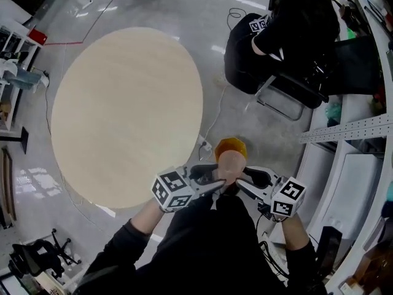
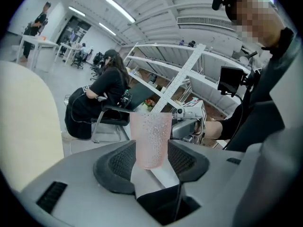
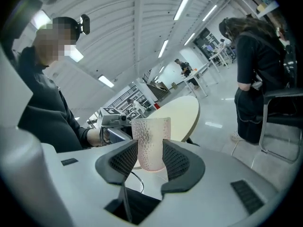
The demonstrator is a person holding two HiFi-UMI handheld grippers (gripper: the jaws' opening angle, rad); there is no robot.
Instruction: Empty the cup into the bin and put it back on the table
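Note:
A translucent pink dimpled cup (image 1: 228, 163) is held upright between both grippers, close in front of my body. My left gripper (image 1: 216, 178) is shut on it from the left, and my right gripper (image 1: 244, 180) is shut on it from the right. In the left gripper view the cup (image 2: 151, 136) stands between the black pads of that gripper (image 2: 151, 157). The right gripper view shows the cup (image 3: 150, 141) clamped the same way in that gripper (image 3: 150, 160). An orange bin (image 1: 231, 146) stands on the floor just beyond the cup. The round beige table (image 1: 123, 115) lies to the left. I cannot see what is inside the cup.
A person in black sits on a chair (image 1: 276, 48) at the upper right. White metal shelving (image 1: 350, 134) runs along the right side. A cable and a power strip (image 1: 206, 144) lie on the floor between the table and the bin.

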